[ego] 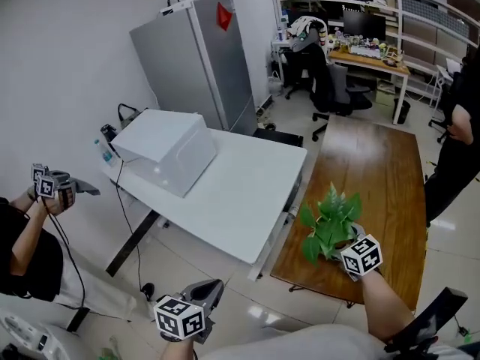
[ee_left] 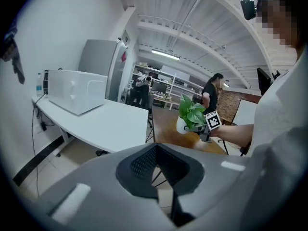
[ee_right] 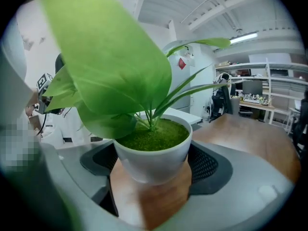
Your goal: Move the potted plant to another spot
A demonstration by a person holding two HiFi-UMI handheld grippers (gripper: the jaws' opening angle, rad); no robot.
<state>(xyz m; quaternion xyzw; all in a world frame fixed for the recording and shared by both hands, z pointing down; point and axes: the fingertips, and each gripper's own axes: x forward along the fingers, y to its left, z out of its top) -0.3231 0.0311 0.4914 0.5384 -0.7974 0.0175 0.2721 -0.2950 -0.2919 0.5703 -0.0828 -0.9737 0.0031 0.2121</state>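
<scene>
The wooden surface (ego: 379, 163) lay bare from its far edge almost to its near one, and the white surface (ego: 240, 197) just beside its left edge carried only a white box (ego: 161, 150) at its far left corner. The right gripper (ee_right: 153, 170) was clamped on the white pot of the potted plant (ego: 330, 227), filled with green moss and broad leaves, close to the wooden surface's near edge. The left gripper (ego: 208, 291) hung over the floor, jaws together on nothing.

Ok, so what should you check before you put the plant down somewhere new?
1. Right gripper shut on the potted plant: ok.
2. Plant upright: ok.
3. Bare space on the wooden table: ok.
4. Room on the white table: ok.
5. Left gripper empty and away from the plant: ok.
6. Pot lifted clear of the wood: cannot tell.
</scene>
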